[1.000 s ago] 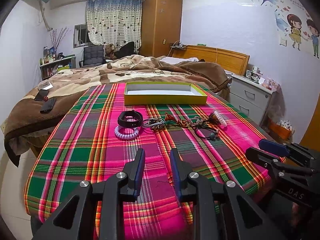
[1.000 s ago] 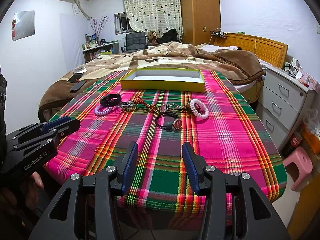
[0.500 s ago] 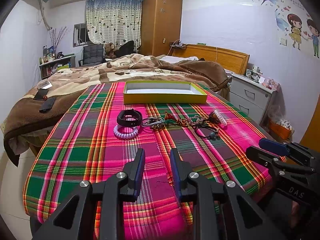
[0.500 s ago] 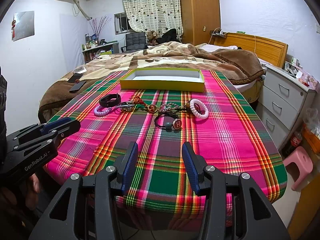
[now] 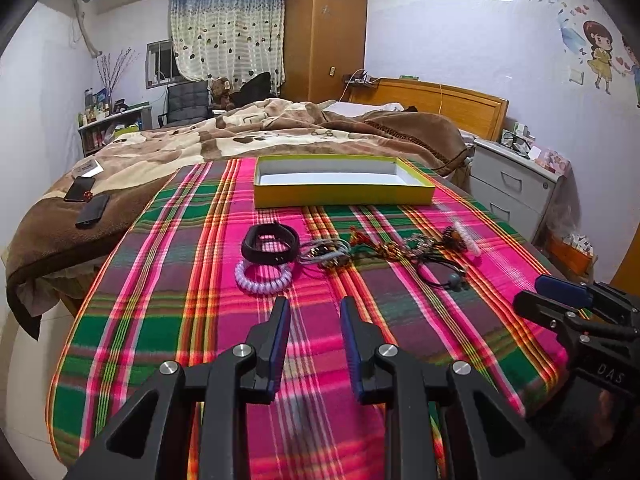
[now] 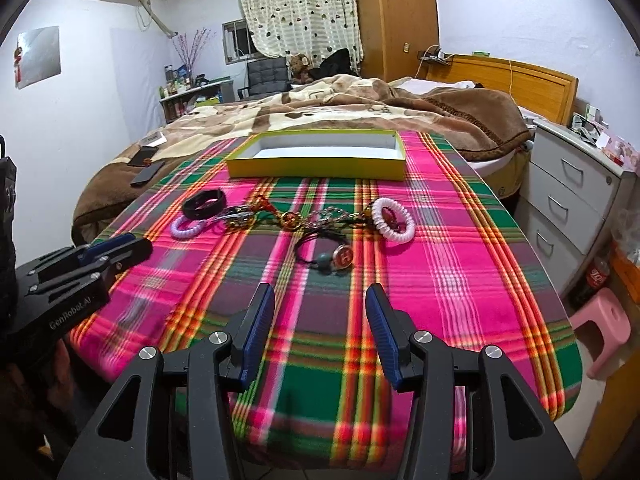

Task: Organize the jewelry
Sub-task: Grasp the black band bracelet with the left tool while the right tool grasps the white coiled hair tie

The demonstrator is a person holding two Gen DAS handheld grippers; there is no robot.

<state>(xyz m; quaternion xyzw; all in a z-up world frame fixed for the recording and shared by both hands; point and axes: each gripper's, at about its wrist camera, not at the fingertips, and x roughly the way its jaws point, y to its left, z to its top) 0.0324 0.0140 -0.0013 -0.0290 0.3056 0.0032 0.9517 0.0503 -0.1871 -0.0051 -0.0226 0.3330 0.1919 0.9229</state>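
The plaid-covered table point(image 6: 460, 248) carries everything. At its far end lies the yellow box point(image 6: 316, 168), a shallow open tray whose white floor shows bare; its long axis runs across the table, side to side. Judged from that, nothing is sorted yet and the whole task is left.

Nearer than the box, well apart from it, the jewelry lies in a loose row parallel to the box's long side. At the row's left end the black wristband point(image 5: 270, 243) rests touching the lilac spiral hair tie point(image 5: 262, 277), which sits on the side away from the box. A tangle of chains and cords point(image 6: 280, 218) runs rightward from them, its length also across the table. At the right end lies the white spiral hair tie point(image 6: 393, 220). Farther from the box than the tangle sits a black cord bracelet point(image 6: 326, 250) with a round "H" charm.

Farthest from the box, at the table's near edge, the left gripper point(image 5: 314, 310) and the right gripper point(image 6: 320, 300) hover with fingers apart, the right wider, holding nothing.
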